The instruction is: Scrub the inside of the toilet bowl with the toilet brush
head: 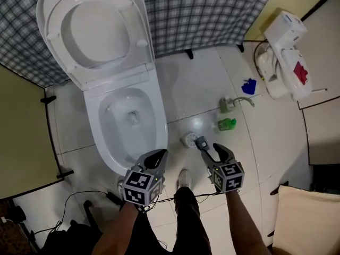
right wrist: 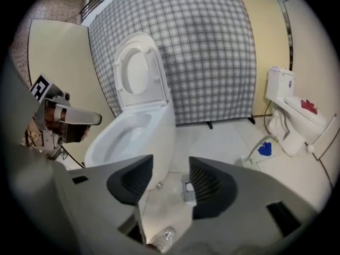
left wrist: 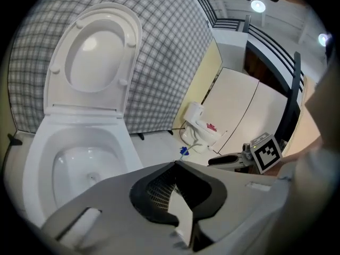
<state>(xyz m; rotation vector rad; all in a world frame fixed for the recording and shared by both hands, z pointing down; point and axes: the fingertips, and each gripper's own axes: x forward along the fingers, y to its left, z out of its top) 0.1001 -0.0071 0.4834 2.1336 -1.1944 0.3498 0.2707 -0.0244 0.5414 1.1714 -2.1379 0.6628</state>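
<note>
BRUSH NOT YET IN HAND: A person stands over the toilet bowl [head: 158, 116], centre left in the head view. Its seat and lid [head: 135, 15] are tipped up against a checked curtain [head: 212, 9].

As far as the pictures show, the scrubbing has not begun. No tool is inside the bowl and neither hand carries anything. The left tongs [head: 161, 154], at the bowl's near rim in the lower centre of the frame, are closed tip to tip on nothing. The right tongs [head: 204, 144], just right of them, stand open and empty.

Just beyond the right tongs' tips, on the tiled floor [head: 196, 89] beside the bowl's front right corner, sits a small round grey-and-white object. It appears to be the toilet brush [head: 188, 139] in its holder, though from above that is hard to confirm. In the right gripper view it shows low in the frame, in the gap between the parted jaws, untouched.

A green bottle [head: 227, 124] lies further right, and a second white fixture [head: 287, 52] fills the upper right corner.

By this reading, everything remains to be done: grip the brush handle, lift it out, carry it over the rim and work it round the inside of the bowl.
</note>
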